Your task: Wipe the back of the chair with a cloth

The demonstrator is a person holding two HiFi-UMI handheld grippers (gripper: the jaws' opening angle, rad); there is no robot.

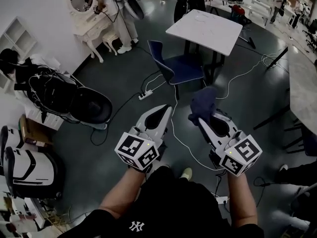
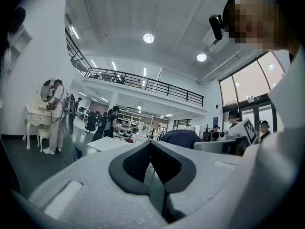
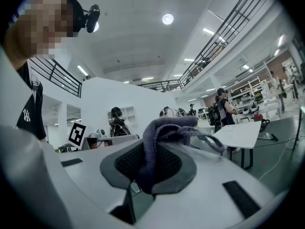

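cloth [image 1: 203,104] clamped lengthwise in right claw [image 1: 199,119]; left claw [image 1: 166,108] closed, empty; chair [image 1: 181,66] seemingly faces table [image 1: 210,31].

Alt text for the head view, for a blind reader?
Seen from above, the right tongs hold a dark blue cloth; the left tongs are shut and empty. A blue chair stands ahead by a white table.

Large open hall. Dark grey floor [image 1: 114,78] fills centre of head view, white power strip [image 1: 145,95] lying on it. White square table [image 1: 210,31] at upper centre. White dressing table [image 1: 94,31] with round mirror [image 1: 78,1] against white wall [image 1: 34,4], upper left. Left gripper view: pale ceiling [image 2: 119,13], round ceiling lights [image 2: 148,38], black balcony railing [image 2: 143,82] across middle, tall windows [image 2: 250,82] at right.
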